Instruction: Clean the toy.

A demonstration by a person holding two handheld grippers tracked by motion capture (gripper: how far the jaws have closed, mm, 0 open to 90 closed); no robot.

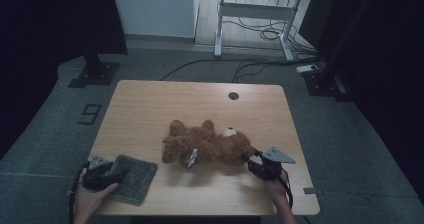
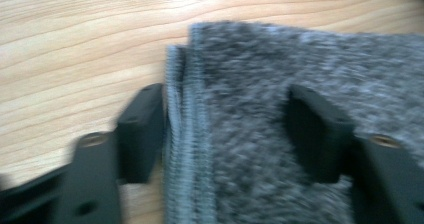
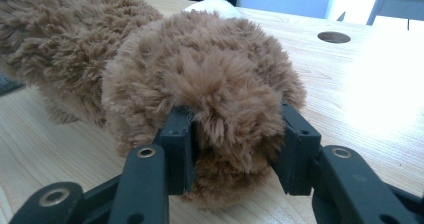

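We see a brown plush bear (image 1: 207, 144) lying on its side near the middle of the wooden worktop (image 1: 150, 104), its head toward the right and a white tag at its belly. A folded grey cloth (image 1: 132, 176) lies at the front left corner of the worktop, well apart from the bear.

The right tongs (image 1: 248, 159) are at the bear's head. In the right gripper view, the 2 jaws stand on either side of a rounded tuft of brown fur (image 3: 230, 114), pressing into it from both sides; we read this as the right tongs (image 3: 235, 149) holding that part of the bear. The part rests on or just above the worktop surface.

The left tongs (image 1: 112, 171) are at the left edge of the cloth. In the left gripper view, the left tongs (image 2: 225, 129) stand wide: 1 jaw is beside the stitched folded edge of the cloth (image 2: 300, 74), over bare wood, and the other is over the cloth. That view is blurred, so we cannot tell whether the jaws touch the fabric.
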